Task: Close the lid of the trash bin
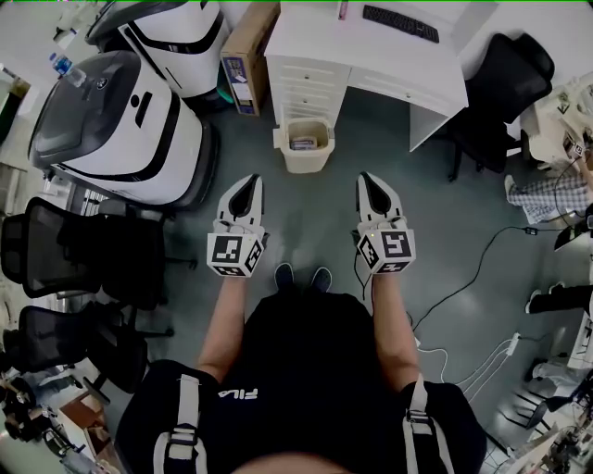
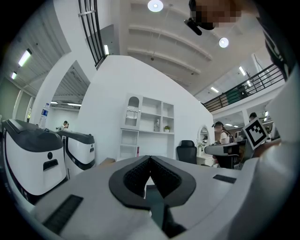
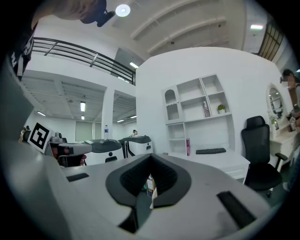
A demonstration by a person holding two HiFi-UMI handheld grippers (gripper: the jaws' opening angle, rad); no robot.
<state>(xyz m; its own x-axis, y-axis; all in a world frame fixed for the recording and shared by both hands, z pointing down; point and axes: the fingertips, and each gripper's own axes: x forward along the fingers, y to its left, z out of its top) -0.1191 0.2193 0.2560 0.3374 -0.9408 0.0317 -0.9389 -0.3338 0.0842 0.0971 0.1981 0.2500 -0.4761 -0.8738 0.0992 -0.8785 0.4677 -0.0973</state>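
A small beige trash bin [image 1: 305,146] stands on the grey floor in front of the white drawer unit, its top open with some litter inside. My left gripper [image 1: 254,178] is held level in front of me, short of the bin and to its left, jaws shut and empty. My right gripper [image 1: 364,176] is level to the bin's right, also shut with nothing in it. In the left gripper view the left gripper [image 2: 150,158] has its tips together; the bin is hidden below. The right gripper [image 3: 151,156] in its own view is closed too.
A white desk [image 1: 371,46] with drawers and a keyboard [image 1: 400,23] stands behind the bin. A cardboard box [image 1: 246,57] leans at its left. Two large white-and-black machines [image 1: 120,120] fill the left. Black office chairs [image 1: 69,250] stand at left and right [image 1: 500,93]. Cables [image 1: 482,268] trail on the floor.
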